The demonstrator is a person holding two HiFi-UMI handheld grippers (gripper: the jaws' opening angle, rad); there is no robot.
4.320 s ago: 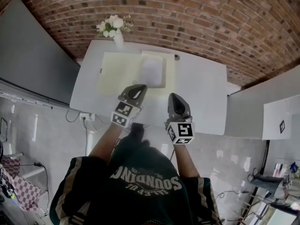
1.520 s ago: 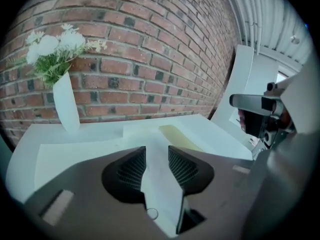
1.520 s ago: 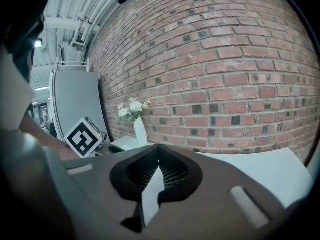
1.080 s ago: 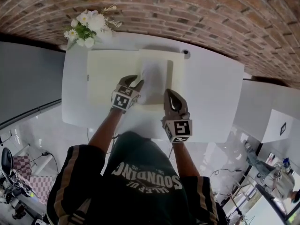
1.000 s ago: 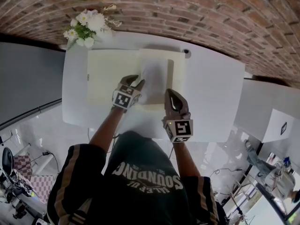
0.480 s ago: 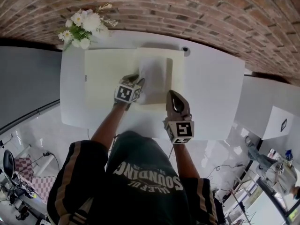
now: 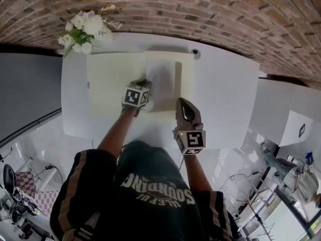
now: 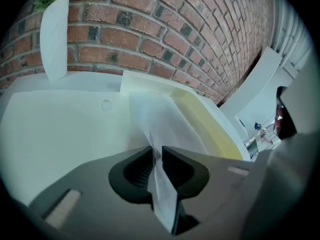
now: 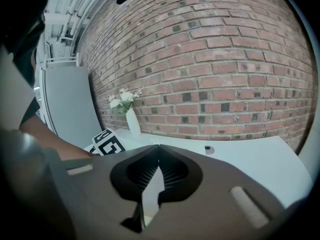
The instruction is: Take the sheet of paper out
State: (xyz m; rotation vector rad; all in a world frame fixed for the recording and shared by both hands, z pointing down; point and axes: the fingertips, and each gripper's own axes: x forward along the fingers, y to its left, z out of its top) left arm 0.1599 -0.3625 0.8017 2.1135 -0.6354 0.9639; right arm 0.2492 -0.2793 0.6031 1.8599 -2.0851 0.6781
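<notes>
A white sheet of paper [image 7: 161, 82] lies in the right half of an open pale yellow folder [image 7: 113, 79] on the white table [image 7: 225, 99]. My left gripper [image 7: 145, 86] points steeply down at the sheet's near left edge. In the left gripper view its jaws are closing, and the paper's [image 8: 165, 124] lifted edge runs up between the ribbed pads [image 8: 142, 169], which pinch it. My right gripper [image 7: 183, 105] hovers at the folder's near right corner, jaws shut with nothing between them [image 9: 159, 147].
A white vase of flowers [image 7: 83, 29] stands at the table's far left corner against the brick wall [image 7: 225, 14]. A small round dark fitting [image 7: 194, 51] sits behind the folder. A grey panel [image 7: 25, 84] borders the table's left side.
The left gripper has sunk onto the paper's left edge and its jaws have narrowed from wide open around the sheet. The right gripper has stayed where it was.
</notes>
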